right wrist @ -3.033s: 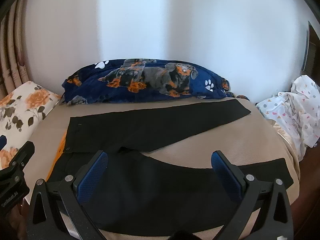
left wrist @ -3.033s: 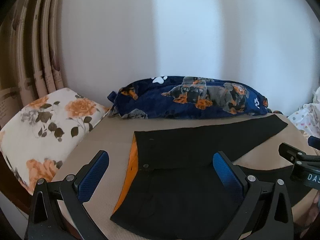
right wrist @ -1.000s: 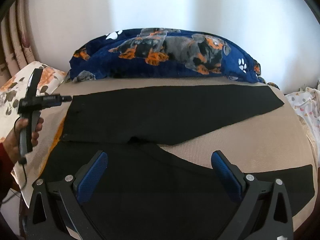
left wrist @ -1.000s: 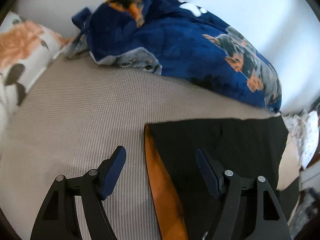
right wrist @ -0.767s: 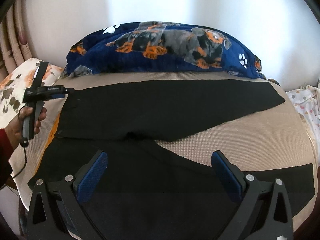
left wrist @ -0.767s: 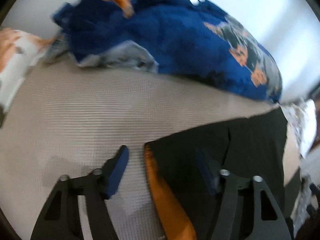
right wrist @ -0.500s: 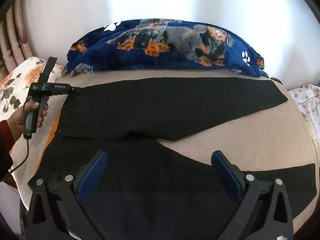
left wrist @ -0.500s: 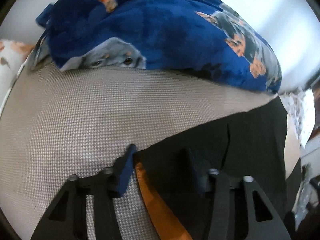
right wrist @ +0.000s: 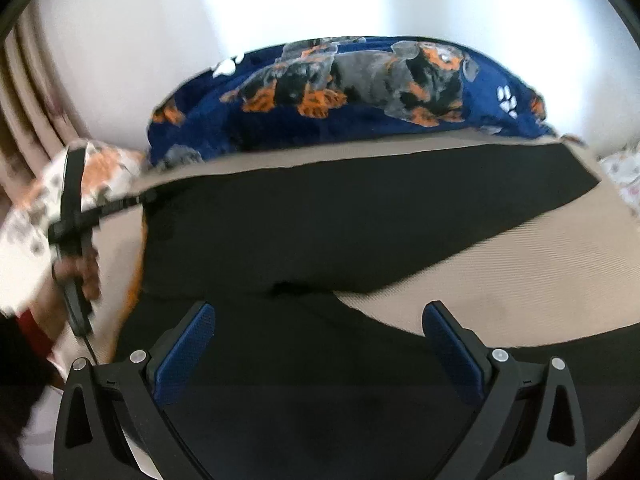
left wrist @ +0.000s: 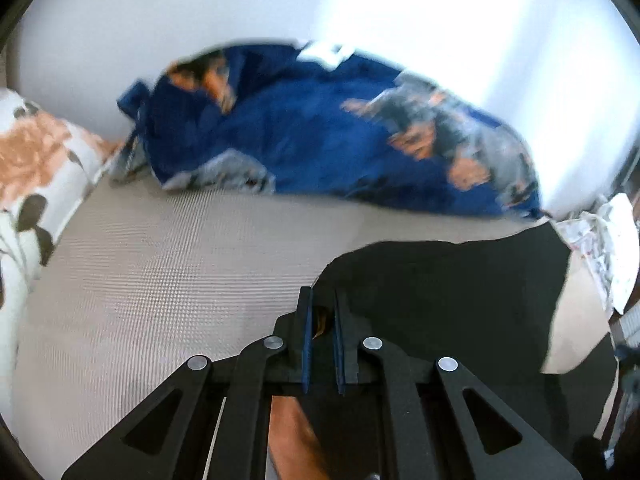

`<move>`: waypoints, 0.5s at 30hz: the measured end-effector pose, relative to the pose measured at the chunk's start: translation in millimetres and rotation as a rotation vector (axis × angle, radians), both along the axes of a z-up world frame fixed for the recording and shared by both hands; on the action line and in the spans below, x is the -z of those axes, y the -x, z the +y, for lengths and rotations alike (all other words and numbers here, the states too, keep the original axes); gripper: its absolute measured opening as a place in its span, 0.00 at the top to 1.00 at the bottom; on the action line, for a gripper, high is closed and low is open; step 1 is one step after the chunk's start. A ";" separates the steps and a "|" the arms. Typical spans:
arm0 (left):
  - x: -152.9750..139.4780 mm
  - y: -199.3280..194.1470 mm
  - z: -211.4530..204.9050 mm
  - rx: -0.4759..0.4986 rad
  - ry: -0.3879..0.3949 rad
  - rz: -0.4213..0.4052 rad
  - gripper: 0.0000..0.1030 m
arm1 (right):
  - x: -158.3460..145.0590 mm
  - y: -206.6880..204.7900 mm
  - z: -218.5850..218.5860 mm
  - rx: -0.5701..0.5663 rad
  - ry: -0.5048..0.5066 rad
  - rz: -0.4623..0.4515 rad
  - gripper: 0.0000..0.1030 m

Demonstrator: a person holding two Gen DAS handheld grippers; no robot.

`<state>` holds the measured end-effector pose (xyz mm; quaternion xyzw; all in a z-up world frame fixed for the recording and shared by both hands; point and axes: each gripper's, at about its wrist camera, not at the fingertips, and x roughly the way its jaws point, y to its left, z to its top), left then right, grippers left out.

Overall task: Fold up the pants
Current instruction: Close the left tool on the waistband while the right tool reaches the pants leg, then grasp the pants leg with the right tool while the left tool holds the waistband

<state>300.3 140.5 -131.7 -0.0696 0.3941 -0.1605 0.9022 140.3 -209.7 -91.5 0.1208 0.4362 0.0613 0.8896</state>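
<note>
The black pants lie spread on the bed, legs running rightward, with the left gripper pinching the far waistband corner while the right gripper hovers wide-jawed over the near leg, holding nothing

Both wrist cameras are looking forward and downward past their own claws: the left sitting close over the flat black cloth pants, the right viewing them from farther back.
</note>
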 end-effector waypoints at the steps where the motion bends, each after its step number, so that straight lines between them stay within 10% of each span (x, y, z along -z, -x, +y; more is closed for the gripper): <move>1: -7.7 11.0 -4.8 0.005 0.008 -0.022 0.91 | -1.3 -5.8 -5.0 -0.002 -0.049 0.005 0.00; 9: -45.0 110.6 -32.3 0.067 0.065 -0.149 0.91 | 1.5 -83.1 -46.6 0.046 -0.453 0.062 0.04; 15: -41.6 162.2 -47.5 0.100 0.085 -0.132 0.91 | 25.4 -135.9 -54.5 0.073 -0.558 0.187 0.27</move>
